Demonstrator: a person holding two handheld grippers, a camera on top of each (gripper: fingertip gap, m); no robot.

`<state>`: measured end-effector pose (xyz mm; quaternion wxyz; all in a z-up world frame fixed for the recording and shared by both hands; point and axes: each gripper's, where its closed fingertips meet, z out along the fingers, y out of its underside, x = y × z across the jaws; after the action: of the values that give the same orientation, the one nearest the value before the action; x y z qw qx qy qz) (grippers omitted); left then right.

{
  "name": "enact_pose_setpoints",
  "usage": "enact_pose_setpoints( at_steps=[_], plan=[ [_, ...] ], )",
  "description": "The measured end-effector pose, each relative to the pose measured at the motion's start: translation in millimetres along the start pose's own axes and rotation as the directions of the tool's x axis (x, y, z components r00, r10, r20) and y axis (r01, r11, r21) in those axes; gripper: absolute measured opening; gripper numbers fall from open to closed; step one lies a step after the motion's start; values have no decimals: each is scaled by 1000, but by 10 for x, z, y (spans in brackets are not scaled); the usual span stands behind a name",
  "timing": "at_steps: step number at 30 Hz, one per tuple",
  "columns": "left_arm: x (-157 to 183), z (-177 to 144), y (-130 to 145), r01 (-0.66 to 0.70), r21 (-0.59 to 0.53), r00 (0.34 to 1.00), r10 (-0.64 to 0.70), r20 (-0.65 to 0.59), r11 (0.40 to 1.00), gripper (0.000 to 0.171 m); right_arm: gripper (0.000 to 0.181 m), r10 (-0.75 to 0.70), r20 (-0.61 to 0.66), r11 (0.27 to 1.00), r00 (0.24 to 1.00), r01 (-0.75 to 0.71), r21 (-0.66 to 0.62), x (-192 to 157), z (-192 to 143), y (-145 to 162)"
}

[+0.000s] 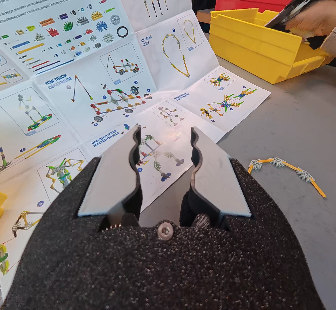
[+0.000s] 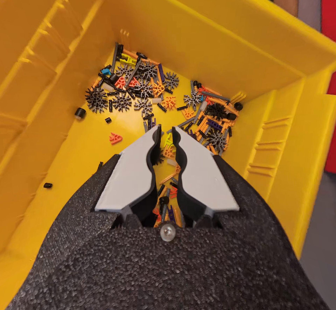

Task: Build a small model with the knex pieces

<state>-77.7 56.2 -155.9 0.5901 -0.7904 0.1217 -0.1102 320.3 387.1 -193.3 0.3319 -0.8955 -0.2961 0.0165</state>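
The left gripper point(image 1: 164, 128), jaws wide and empty, hovers over the instruction sheet point(image 1: 127, 46), while the right gripper point(image 2: 166, 128), jaws narrowly parted and empty, hangs over loose construction pieces point(image 2: 145, 90) in the yellow bin point(image 2: 200, 37), where closing could pinch several tangled pieces.

Both pictures are bright and lit evenly from above. A shiny white glare sits on the paper sheet point(image 1: 127, 83) near the table's point(image 1: 291, 119) middle, washing out some drawings. Shadows are soft and weak. The far hand point(image 1: 309, 21) in the left wrist view is smeared with blur. In the right wrist view the yellow bin's point(image 2: 200, 34) left wall is streaky and blurred, while the small pieces point(image 2: 138, 86) inside look sharp. Straight lines bend near the picture edges.
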Motion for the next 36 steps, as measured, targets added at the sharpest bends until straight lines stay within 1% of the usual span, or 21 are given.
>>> enact_pose_setpoints(
  at_steps=[2,5,14,16,17,19,20,21,22,23,24,25,27,29,30,32,34,36],
  plan=[
    [43,20,18,-18,-14,1000,17,-19,1000,55,11,3,-6,999,1000,-3,-40,35,61,91],
    [87,27,18,-26,-15,999,26,-40,1000,55,11,39,33,997,999,-37,-65,20,92,176],
    [93,9,13,13,-14,998,-14,-62,1000,55,8,37,59,998,998,-33,-56,-19,117,184],
    [92,10,17,15,-16,998,-16,-64,1000,55,8,43,72,999,996,-44,7,-41,33,64],
    [92,11,18,15,-18,998,-16,-63,1000,55,8,36,79,997,996,-41,60,-56,-66,-49],
    [89,9,21,16,-19,998,-17,-62,1000,55,8,-31,90,972,995,9,235,-164,-423,-415],
    [89,9,21,18,-19,998,-19,-63,1000,55,8,-74,122,945,990,30,326,-314,-670,-620],
    [87,10,22,19,-20,998,-20,-63,1000,55,8,-124,177,912,976,41,409,-543,-944,-807],
    [87,11,23,20,-21,998,-21,-63,1000,55,8,-197,243,872,950,56,485,-849,-1227,-960],
    [87,14,26,19,-23,998,-21,-62,1000,55,8,-295,313,834,903,83,545,-1230,-1489,-1045],
    [89,16,30,18,-25,998,-20,-63,1000,55,8,-410,384,804,827,129,580,-1667,-1702,-1034],
    [92,17,31,16,-26,998,-17,-63,1000,55,8,-522,451,784,724,199,588,-2120,-1845,-916],
    [101,20,37,10,-29,998,-12,-65,1000,55,8,-680,545,730,490,383,566,-2916,-1922,-484],
    [105,20,41,8,-31,998,-10,-65,999,55,8,-740,615,644,273,554,528,-3501,-1804,37],
    [105,18,41,8,-31,998,-10,-65,999,55,8,-747,633,595,201,626,504,-3692,-1685,266],
    [97,13,37,10,-31,998,-12,-64,999,55,8,-738,668,510,97,729,457,-3900,-1459,652],
    [81,5,28,15,-29,998,-16,-61,999,55,8,-722,690,474,53,765,437,-3990,-1331,856],
    [69,-4,15,24,-25,998,-25,-63,999,55,8,-723,690,443,16,777,446,-4028,-1278,959]
  ],
)
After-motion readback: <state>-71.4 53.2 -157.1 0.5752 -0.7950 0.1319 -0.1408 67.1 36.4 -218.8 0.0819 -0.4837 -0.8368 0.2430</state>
